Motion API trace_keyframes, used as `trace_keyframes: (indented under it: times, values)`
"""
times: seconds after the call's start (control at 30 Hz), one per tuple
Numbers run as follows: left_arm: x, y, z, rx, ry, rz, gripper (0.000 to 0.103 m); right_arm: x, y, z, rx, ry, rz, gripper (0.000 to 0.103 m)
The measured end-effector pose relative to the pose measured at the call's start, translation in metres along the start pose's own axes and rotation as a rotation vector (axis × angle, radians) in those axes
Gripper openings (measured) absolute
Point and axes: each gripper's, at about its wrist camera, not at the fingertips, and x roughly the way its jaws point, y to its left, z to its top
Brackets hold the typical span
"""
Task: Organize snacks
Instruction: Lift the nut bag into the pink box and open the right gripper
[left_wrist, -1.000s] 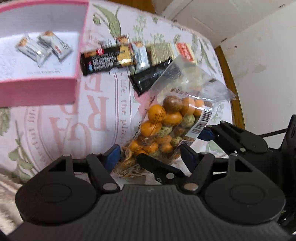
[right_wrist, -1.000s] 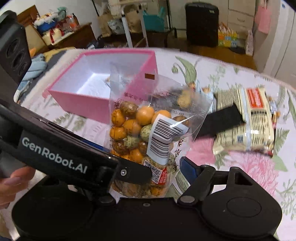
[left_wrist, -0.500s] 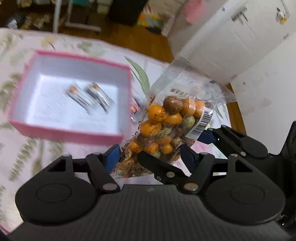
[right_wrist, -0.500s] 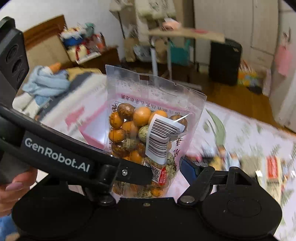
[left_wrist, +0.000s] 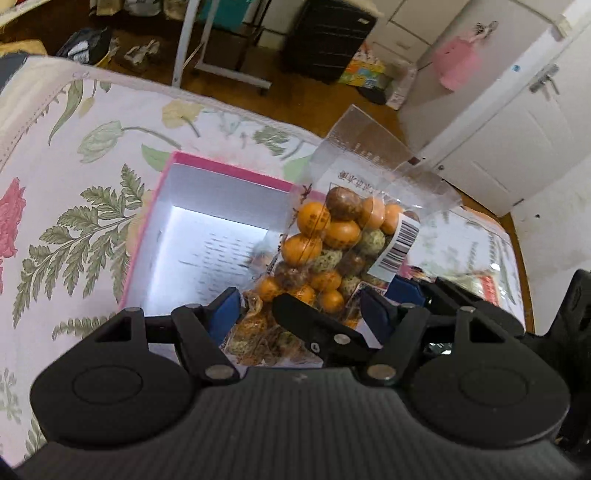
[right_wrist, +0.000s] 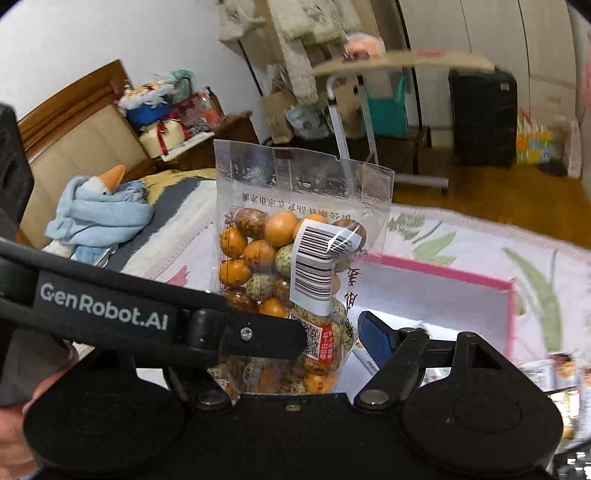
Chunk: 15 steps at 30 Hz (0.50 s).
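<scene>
Snack bag (left_wrist: 343, 251) upright above pink box (left_wrist: 221, 173), clamped between left claw (left_wrist: 301, 314) and right claw (right_wrist: 295, 339).

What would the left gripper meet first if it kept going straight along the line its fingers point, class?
Probably the white floor of the pink box: beyond the left gripper and the clear bag of coated nuts between its fingers, the open box lies ahead and below. Depth is hard to judge here.

Blue plush duck (right_wrist: 99, 206) lies near black suitcase (right_wrist: 482, 118).

1 snack bag (left_wrist: 343, 251), 1 pink box (left_wrist: 221, 173), 2 tools, 1 floral sheet (left_wrist: 74, 206)
</scene>
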Motion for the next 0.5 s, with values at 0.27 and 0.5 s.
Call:
trace_keyframes:
  times: [0.27, 0.5]
  values:
    - [0.056, 0.045, 0.011, -0.075, 0.113, 0.092, 0.069, 0.075, -0.017, -0.016, 0.187, 0.193, 0.062, 0.081]
    - [0.063, 0.048, 0.001, 0.022, 0.047, 0.217, 0.068, 0.100, -0.013, -0.028, 0.190, 0.257, 0.052, 0.080]
